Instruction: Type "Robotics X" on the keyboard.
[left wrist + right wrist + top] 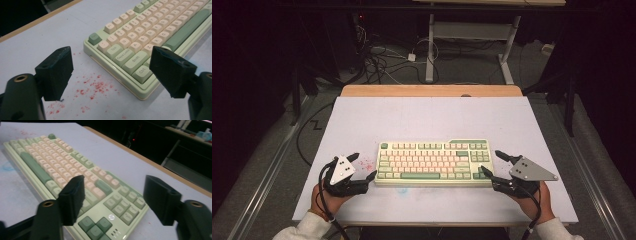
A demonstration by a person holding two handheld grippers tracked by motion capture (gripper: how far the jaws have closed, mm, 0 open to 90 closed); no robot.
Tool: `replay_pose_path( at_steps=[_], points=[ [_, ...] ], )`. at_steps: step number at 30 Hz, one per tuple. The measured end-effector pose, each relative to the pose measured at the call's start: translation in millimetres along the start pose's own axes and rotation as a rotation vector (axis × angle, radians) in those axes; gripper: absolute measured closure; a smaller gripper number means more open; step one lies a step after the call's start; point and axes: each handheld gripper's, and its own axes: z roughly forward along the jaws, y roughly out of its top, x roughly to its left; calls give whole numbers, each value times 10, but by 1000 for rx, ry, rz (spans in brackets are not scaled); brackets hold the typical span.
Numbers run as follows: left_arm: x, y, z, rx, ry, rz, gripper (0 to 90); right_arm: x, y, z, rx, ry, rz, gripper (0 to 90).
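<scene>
A pale green keyboard [432, 162] with cream and green keys lies flat on the white table, a little nearer than its middle. My left gripper [364, 165] rests just off the keyboard's left end, jaws wide apart and open. In the left gripper view [110, 50] its black jaws frame the keyboard's [140, 37] near left corner without touching it. My right gripper [490, 161] sits at the keyboard's right end, open. In the right gripper view [113, 180] its jaws stand apart over the arrow keys and number pad of the keyboard [50, 162], nothing pinched.
Red specks [97, 86] stain the table by the keyboard's left end. A faint blue smudge [404, 190] marks the table in front of the keyboard. The table's wooden far edge [432, 90] borders a dark floor with cables [377, 62] and another table's legs [430, 47].
</scene>
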Motion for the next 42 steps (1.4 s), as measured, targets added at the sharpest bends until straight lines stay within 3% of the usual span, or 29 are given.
replay_pose_path(
  at_steps=[1, 6, 10, 16, 23, 33, 42],
  points=[
    [10, 1, -1, 2, 0, -4, 187, 7, 14, 23, 3, 3, -4, 396],
    [50, 12, 14, 14, -1, -18, 223, 24, 80, 139, 46, 51, -17, 649],
    [73, 40, 31, 29, -12, -25, 327, 25, 121, 226, 80, 85, -15, 769],
    [102, 113, 69, 73, -47, -12, 684, 61, 196, 342, 93, 122, -19, 897],
    [121, 194, 125, 117, -84, -4, 871, 143, 293, 512, 113, 160, -40, 900],
    [61, 285, 177, 144, -133, 23, 871, 241, 395, 761, 139, 191, -65, 900],
    [-49, 415, 318, 159, -176, 60, 872, 282, 385, 765, 149, 204, -86, 900]
  ],
)
